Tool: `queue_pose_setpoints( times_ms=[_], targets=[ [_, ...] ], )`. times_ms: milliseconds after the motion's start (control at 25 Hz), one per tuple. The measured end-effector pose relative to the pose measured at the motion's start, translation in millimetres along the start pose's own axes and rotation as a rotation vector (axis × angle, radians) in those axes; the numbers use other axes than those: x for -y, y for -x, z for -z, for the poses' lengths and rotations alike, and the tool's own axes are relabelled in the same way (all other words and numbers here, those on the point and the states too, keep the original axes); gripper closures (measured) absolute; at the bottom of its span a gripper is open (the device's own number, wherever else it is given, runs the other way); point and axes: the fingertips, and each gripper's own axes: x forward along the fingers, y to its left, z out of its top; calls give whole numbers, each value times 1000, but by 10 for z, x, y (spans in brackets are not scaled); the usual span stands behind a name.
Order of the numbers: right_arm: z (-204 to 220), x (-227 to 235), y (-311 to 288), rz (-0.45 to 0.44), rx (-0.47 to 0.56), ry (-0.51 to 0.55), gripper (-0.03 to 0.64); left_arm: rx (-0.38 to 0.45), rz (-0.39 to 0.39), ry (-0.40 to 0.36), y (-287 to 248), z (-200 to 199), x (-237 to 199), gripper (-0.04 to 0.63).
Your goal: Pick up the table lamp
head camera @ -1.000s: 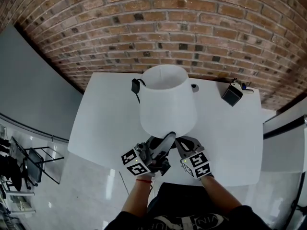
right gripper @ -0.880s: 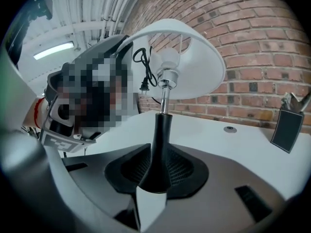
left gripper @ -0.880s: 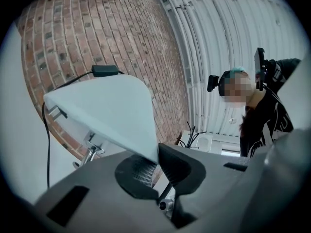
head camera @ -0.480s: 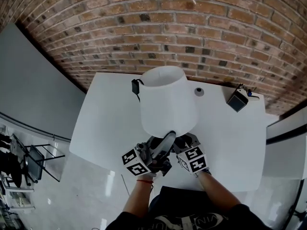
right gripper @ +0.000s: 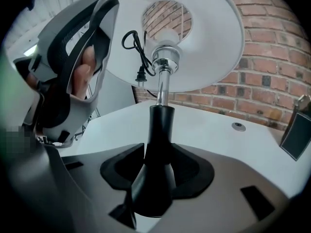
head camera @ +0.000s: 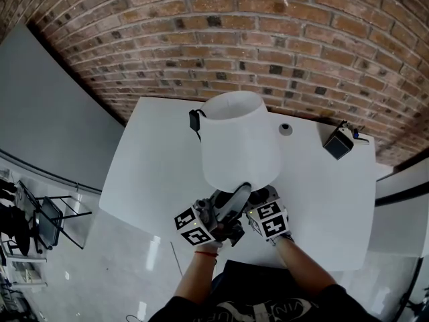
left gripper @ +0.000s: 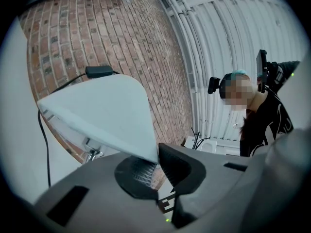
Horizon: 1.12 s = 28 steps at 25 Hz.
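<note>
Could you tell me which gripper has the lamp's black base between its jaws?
The right gripper: its jaws have just been opening and straddle the black base; the left gripper is shut on the white shade.

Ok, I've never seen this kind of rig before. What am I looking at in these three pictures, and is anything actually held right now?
There is no robot arm here: a person holds a two-jaw gripper in each hand. The head view looks steeply down from a camera on the person's head. The other two cameras ride on the grippers and look along their jaws. On the white table, against a brick wall, is a lamp. A plug and a small dark box lie further back. The left gripper is pinched on the lower edge of the lampshade. The right gripper has just been opening its jaws. The lamp's black stem stands between them, not gripped.
</note>
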Motion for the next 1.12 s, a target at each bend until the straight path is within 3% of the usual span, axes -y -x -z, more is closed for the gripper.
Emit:
queue_pose_setpoints(
  times_ms=[360, 600, 880, 1120],
  targets=[
    [-28, -4, 18, 5, 12, 7, 463, 6, -13, 9, 24, -2, 23, 577],
    [-34, -36, 54, 7, 48, -21, 465, -67, 5, -46, -37, 71, 183, 577],
    [-332, -161, 187, -15, 120, 9, 465, -49, 4, -83, -84, -108, 389, 577],
    [-639, -200, 321, -22, 200, 39, 465, -45, 23, -159, -206, -273, 632, 578]
  ],
)
